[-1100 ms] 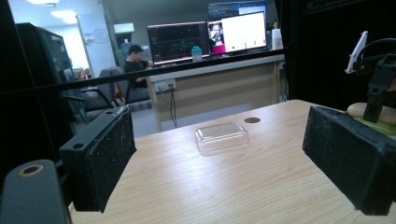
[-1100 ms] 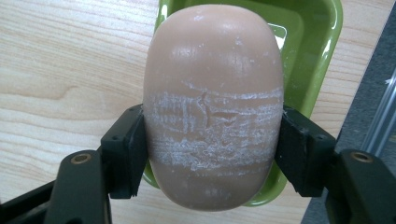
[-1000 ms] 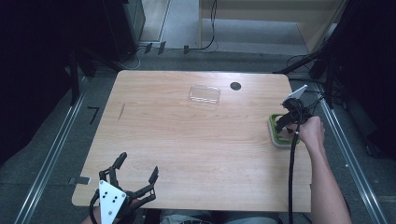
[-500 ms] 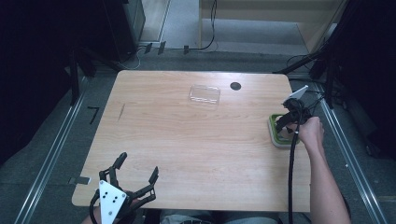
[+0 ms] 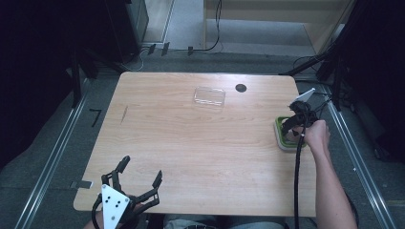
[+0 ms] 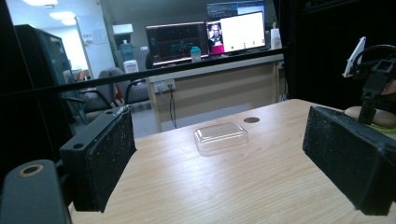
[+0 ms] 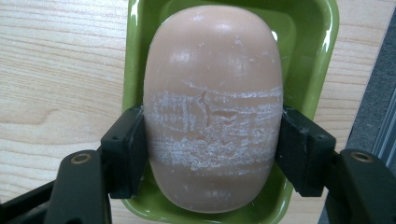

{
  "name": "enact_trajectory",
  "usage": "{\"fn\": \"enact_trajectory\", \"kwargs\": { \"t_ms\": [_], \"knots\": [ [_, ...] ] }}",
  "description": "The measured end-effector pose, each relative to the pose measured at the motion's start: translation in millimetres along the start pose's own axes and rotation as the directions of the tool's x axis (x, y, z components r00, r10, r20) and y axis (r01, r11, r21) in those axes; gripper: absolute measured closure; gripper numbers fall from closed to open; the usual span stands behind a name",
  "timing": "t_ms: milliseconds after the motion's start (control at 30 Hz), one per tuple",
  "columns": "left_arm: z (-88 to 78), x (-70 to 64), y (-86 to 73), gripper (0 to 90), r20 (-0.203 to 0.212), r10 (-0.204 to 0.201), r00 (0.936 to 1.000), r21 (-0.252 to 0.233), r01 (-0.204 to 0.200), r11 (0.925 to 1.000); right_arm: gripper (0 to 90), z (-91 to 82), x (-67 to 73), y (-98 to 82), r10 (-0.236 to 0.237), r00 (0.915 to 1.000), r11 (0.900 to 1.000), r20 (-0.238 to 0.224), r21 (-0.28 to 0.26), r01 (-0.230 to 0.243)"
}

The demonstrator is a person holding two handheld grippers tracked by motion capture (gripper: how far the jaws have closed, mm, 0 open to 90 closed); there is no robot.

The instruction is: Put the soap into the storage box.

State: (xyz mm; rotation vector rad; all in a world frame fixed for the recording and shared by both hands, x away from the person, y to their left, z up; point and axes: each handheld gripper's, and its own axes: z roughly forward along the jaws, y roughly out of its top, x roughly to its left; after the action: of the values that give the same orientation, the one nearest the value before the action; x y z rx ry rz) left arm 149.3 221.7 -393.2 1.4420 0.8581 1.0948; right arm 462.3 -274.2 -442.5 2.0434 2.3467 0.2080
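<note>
A tan bar of soap (image 7: 212,107) lies in a green soap dish (image 7: 313,60) at the table's right edge (image 5: 284,138). My right gripper (image 7: 212,154) points down over the dish (image 5: 292,125), and both of its pads press on the soap's sides. Scuffed white marks cross the soap between the pads. My left gripper (image 5: 138,174) rests at the near left corner of the table, its jaws wide apart with nothing between them (image 6: 219,158). A clear plastic lid (image 5: 209,96) lies flat at the far middle of the table (image 6: 220,136).
The wooden table (image 5: 191,143) has a dark round hole (image 5: 240,88) near its far edge, beside the clear lid. A metal rail (image 5: 363,157) runs along the floor right of the table. Cables and dark stands crowd the far side.
</note>
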Motion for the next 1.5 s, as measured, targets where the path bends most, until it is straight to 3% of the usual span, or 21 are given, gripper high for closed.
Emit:
{"fn": "enact_trajectory", "kwargs": {
  "t_ms": [767,1067,1500],
  "knots": [
    [-0.3,0.1,-0.1,9.9,0.0,0.001,1.0,-0.002,-0.001,1.0,33.1,8.3,-2.5,1.1,0.047,0.9987,0.999,0.019,-0.001,-0.047],
    [-0.4,-0.1,0.0,9.9,0.0,0.003,1.0,-0.001,-0.003,1.0,33.3,8.8,-1.1,1.2,0.045,0.9985,0.999,0.032,0.002,-0.045],
    [0.7,-0.4,-0.1,9.9,-0.001,0.001,1.0,-0.003,-0.001,1.0,31.3,7.6,-2.3,-0.1,0.048,0.9987,0.999,0.016,-0.001,-0.048]
  ]
}}
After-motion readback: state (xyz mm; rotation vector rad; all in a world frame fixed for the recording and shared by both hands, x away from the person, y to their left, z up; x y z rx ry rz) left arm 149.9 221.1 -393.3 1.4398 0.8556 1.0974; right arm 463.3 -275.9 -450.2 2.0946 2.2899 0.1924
